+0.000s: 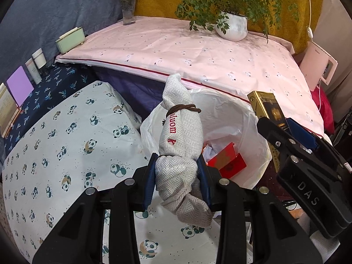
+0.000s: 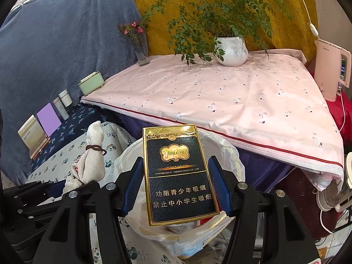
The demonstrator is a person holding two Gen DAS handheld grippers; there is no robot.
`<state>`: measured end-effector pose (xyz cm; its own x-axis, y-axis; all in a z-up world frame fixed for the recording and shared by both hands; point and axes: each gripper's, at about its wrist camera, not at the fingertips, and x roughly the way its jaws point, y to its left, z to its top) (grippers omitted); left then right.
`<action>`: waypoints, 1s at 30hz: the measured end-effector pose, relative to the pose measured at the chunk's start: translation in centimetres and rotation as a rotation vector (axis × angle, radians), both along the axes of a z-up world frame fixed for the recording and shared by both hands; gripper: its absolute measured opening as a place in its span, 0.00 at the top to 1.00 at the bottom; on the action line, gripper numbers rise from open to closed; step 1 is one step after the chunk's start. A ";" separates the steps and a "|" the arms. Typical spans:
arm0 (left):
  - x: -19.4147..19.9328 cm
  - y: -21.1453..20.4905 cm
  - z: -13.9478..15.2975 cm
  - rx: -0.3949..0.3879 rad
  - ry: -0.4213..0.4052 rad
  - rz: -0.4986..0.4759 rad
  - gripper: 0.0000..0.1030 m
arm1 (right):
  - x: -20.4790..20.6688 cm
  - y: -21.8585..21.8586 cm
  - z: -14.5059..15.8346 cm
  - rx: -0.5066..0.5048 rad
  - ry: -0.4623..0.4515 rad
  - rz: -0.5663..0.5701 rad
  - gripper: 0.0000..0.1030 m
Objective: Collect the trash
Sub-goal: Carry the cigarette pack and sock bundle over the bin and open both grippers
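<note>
A pink-clothed counter (image 1: 198,50) fills the upper frame; the white-lined trash bin (image 1: 253,118) sits lower centre. The left gripper (image 1: 177,176) pinches a rolled cloth bundle (image 1: 180,136), the right gripper (image 2: 176,184) clamps a cigarette pack (image 2: 178,176). Both seem over the rim; move inward, then spread the jaws.

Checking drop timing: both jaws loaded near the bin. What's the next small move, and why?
Probably let go of the cloth bundle first. The left gripper holds it by its lower end, roughly over the near rim of the lined bin, where a red box already lies. The right gripper grips the cigarette pack above the liner too, so it could drop next.
</note>
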<state>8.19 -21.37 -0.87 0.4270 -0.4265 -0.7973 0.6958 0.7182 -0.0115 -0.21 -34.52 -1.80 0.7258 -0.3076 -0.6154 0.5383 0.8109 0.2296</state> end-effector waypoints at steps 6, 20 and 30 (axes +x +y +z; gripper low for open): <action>0.3 -0.6 -0.7 0.011 0.012 -0.008 0.67 | 0.1 -0.7 -0.5 0.009 0.006 -0.007 0.44; 1.1 -1.2 -1.5 0.018 0.033 -0.011 0.66 | 0.6 -1.0 -1.1 0.019 0.018 -0.012 0.44; 1.5 -1.3 -1.4 -0.005 0.030 0.005 0.51 | 0.9 -1.3 -1.4 0.023 0.027 -0.019 0.44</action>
